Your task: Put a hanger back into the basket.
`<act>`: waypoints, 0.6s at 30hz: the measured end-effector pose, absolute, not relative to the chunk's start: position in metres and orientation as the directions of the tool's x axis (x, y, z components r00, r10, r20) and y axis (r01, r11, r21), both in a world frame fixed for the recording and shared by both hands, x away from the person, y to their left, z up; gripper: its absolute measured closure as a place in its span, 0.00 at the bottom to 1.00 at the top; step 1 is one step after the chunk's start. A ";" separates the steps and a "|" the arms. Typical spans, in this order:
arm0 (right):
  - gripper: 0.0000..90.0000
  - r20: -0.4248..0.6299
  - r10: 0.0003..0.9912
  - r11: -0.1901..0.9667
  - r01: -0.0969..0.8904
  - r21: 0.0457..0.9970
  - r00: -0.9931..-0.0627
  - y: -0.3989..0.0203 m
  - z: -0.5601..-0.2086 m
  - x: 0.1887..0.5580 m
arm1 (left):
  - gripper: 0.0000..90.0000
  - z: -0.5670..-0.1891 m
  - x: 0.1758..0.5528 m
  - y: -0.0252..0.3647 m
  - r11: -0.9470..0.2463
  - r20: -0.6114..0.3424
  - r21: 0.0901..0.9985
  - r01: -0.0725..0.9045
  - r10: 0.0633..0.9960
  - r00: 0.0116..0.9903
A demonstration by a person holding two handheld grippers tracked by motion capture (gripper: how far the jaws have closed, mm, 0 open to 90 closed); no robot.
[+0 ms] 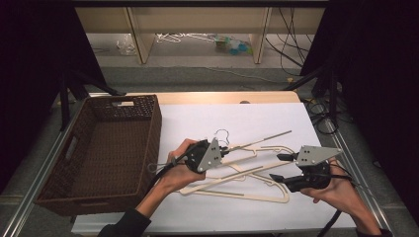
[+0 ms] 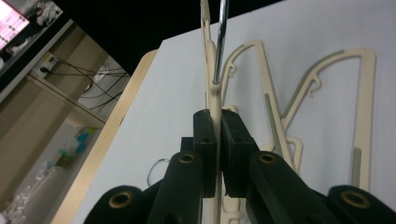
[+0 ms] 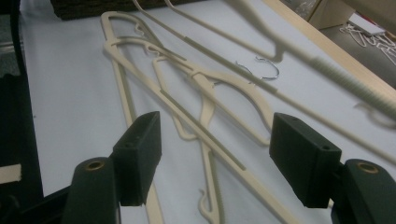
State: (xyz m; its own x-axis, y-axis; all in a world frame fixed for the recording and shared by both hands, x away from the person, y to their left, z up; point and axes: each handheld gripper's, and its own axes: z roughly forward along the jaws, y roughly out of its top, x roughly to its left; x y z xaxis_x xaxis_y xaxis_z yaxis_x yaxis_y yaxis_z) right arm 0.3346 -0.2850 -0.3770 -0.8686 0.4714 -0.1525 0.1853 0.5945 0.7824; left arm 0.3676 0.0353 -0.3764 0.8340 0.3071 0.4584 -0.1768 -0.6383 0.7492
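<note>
White paper covers the surface (image 1: 197,118), with a wicker basket (image 1: 148,128) at its left edge and cream hangers (image 1: 257,190) piled in front of the person. The left tongs (image 2: 218,135) are pressed together on one hanger (image 2: 214,93), pinching it near its metal hook and lifting it off the pile. The right tongs (image 3: 215,158) hang spread above the remaining hangers, gripping nothing. The step looks like carrying this hanger away; the next move likely calls for swinging it left over the basket, keeping it from snagging the others.
</note>
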 end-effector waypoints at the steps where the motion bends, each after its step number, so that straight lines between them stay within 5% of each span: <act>1: 0.39 -0.146 0.473 0.589 0.189 0.786 -0.869 -0.285 -0.379 0.335 | 0.95 -0.373 0.369 0.038 -0.616 0.419 0.775 -0.141 0.334 0.844; 5: 0.38 -0.129 0.470 0.580 0.195 0.791 -0.873 -0.281 -0.385 0.334 | 0.95 -0.364 0.373 0.045 -0.556 0.338 0.828 -0.078 0.383 0.860; 10: 0.38 -0.118 0.456 0.590 0.200 0.782 -0.882 -0.278 -0.391 0.331 | 0.95 -0.337 0.369 0.064 -0.400 0.118 0.912 0.087 0.459 0.880; 18: 0.37 -0.103 0.440 0.594 0.204 0.779 -0.892 -0.275 -0.401 0.326 | 0.95 -0.292 0.355 0.093 -0.277 -0.035 0.942 0.190 0.483 0.875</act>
State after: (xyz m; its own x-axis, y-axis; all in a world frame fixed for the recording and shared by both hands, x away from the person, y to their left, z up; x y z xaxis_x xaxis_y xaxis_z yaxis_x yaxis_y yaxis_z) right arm 0.3265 -0.2752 -0.4011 -0.8919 0.4403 -0.1026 0.2035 0.5937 0.7785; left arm 0.3549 0.0933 -0.2920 0.8752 0.4825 -0.0346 0.1899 -0.2768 0.9420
